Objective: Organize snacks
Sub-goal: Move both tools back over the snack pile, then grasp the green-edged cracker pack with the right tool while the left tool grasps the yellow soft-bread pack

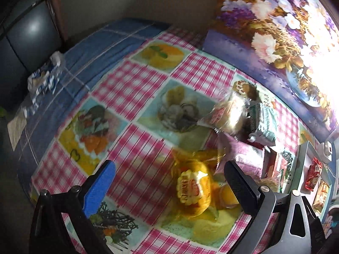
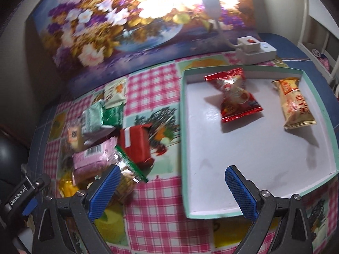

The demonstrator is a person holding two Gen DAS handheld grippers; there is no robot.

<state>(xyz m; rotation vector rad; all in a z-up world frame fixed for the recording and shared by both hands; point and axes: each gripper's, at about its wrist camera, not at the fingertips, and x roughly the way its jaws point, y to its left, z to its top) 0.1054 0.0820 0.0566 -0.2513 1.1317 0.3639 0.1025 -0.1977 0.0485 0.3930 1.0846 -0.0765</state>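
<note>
A pile of wrapped snacks lies on the checked tablecloth: a yellow packet (image 1: 193, 190), a clear packet (image 1: 224, 114), green packets (image 2: 101, 116), a pink packet (image 2: 93, 160) and a red box (image 2: 136, 146). My left gripper (image 1: 169, 184) is open, with the yellow packet between its fingers, untouched. My right gripper (image 2: 171, 190) is open and empty, over the near left corner of a white tray (image 2: 211, 163). The tray holds a red packet (image 2: 235, 97) and a tan packet (image 2: 294, 105).
A flower painting (image 2: 95, 31) leans along the back of the table. A white power strip (image 2: 254, 49) lies behind the tray. A crumpled blue-and-white wrapper (image 1: 45, 78) lies on the blue cloth at the far left. The left gripper's body (image 2: 25, 190) shows at the lower left.
</note>
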